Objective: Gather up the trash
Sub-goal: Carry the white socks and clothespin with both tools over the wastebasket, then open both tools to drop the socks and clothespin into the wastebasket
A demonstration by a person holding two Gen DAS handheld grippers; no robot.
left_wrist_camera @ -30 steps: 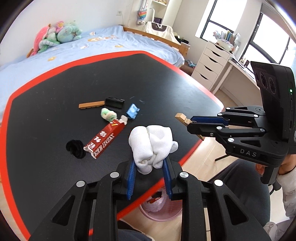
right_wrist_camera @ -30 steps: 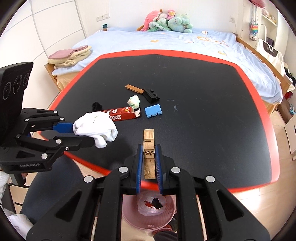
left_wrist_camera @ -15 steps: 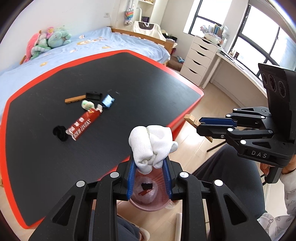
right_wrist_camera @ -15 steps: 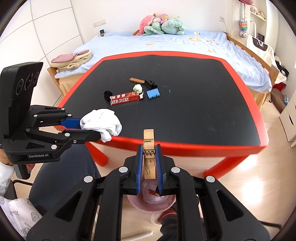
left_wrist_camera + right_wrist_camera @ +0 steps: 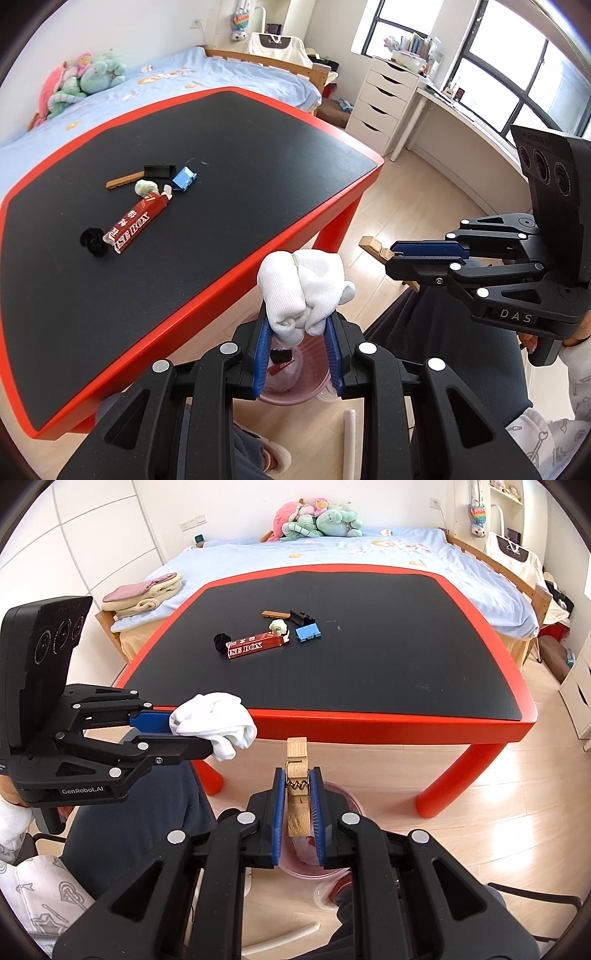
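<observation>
Below, the pink bin [image 5: 295, 391] holds a dark scrap [image 5: 281, 356] and wrappers.

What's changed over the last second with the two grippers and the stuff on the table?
Both grippers pulled back off the red-edged black table to above the pink bin on the floor. Unchanged: left gripper shut on the white bunched cloth, right gripper on the wooden clothespin. The table items haven't moved.
</observation>
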